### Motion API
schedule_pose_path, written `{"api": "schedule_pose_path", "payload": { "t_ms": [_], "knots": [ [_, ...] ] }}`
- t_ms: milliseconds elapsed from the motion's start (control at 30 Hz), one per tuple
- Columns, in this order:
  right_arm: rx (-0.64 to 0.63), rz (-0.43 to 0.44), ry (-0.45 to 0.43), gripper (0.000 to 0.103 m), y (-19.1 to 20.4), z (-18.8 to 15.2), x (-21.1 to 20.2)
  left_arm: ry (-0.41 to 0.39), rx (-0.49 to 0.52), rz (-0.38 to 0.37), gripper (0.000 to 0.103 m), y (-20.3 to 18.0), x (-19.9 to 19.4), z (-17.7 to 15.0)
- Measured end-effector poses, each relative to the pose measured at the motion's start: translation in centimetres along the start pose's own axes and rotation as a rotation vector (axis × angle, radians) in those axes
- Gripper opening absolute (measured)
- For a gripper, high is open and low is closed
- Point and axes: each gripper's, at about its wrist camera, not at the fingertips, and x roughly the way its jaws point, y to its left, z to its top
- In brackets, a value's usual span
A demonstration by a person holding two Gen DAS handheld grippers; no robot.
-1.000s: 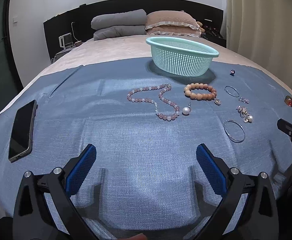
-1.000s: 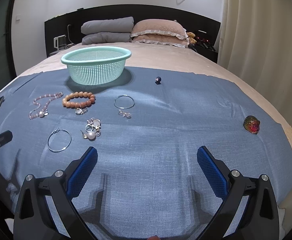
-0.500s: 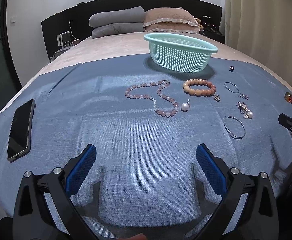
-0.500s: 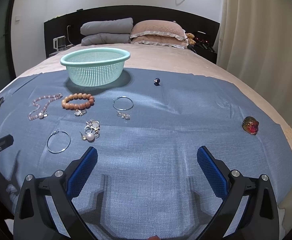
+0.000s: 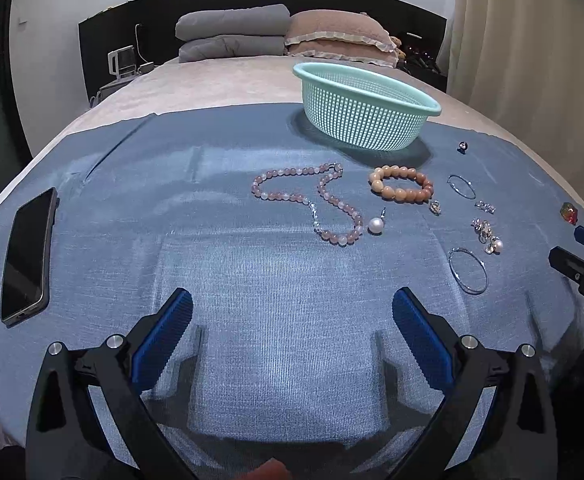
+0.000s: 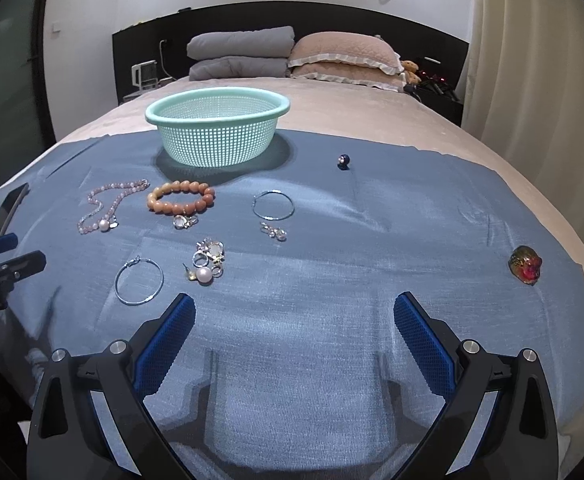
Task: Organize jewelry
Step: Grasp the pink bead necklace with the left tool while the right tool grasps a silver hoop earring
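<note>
Jewelry lies spread on a blue cloth [image 5: 276,280] over a bed. A pink bead necklace [image 5: 312,200] with a pearl [image 5: 375,225] sits left of an orange bead bracelet [image 5: 402,184] [image 6: 181,197]. Two thin silver hoops [image 6: 139,281] [image 6: 273,205], a cluster of pearl earrings [image 6: 208,258], a small crystal pair [image 6: 274,232], a dark bead [image 6: 343,161] and a red brooch [image 6: 525,269] lie around them. The mint mesh basket [image 5: 366,106] [image 6: 217,130] stands empty behind. My left gripper [image 5: 292,312] and right gripper [image 6: 294,314] hover open near the cloth's front, holding nothing.
A black phone [image 5: 28,256] lies at the cloth's left edge. Grey and pink pillows [image 6: 292,56] are stacked at the dark headboard. A curtain [image 6: 540,60] hangs on the right. The bed drops off at the front and right edges.
Both views have shifted slightly: the jewelry and basket sit a little higher and farther left in the left wrist view. Both grippers stay open.
</note>
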Motion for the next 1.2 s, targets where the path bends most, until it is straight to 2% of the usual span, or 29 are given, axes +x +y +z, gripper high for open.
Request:
{"api": "schedule_pose_path", "payload": {
  "t_ms": [133,233,533,633,733,833,933,1033,1200],
  "knots": [
    [-0.022,0.045,0.0,0.095,-0.3,2.0,1.1,-0.002,0.006,-0.045,0.098,0.1,0.5,1.7],
    [-0.021,0.08,0.01,0.095,-0.5,3.8,2.6,0.008,0.054,-0.053,0.098,-0.1,1.4,3.5],
    [-0.124,0.077,0.06,0.095,0.6,8.0,8.6,0.085,0.155,-0.048,0.098,-0.2,7.1,7.9],
    [-0.15,0.082,0.084,0.094,0.9,8.3,10.6,0.117,0.176,-0.03,0.098,0.2,9.2,8.4],
    [-0.152,0.093,0.085,0.094,0.8,8.6,11.8,0.152,0.139,-0.054,0.098,0.9,10.9,9.0],
    [-0.142,0.104,0.105,0.094,0.8,8.3,13.1,0.179,0.16,-0.062,0.098,0.5,12.4,8.9],
    [-0.148,0.104,0.175,0.094,1.1,7.0,14.8,0.156,0.164,-0.056,0.099,0.4,12.9,8.4],
    [-0.064,0.165,0.209,0.096,-0.2,6.8,15.3,0.136,0.158,-0.063,0.099,0.5,12.8,8.0],
    [-0.065,0.168,0.21,0.096,-0.1,6.6,15.5,0.128,0.158,-0.061,0.099,0.5,12.8,7.7]
  ]
}}
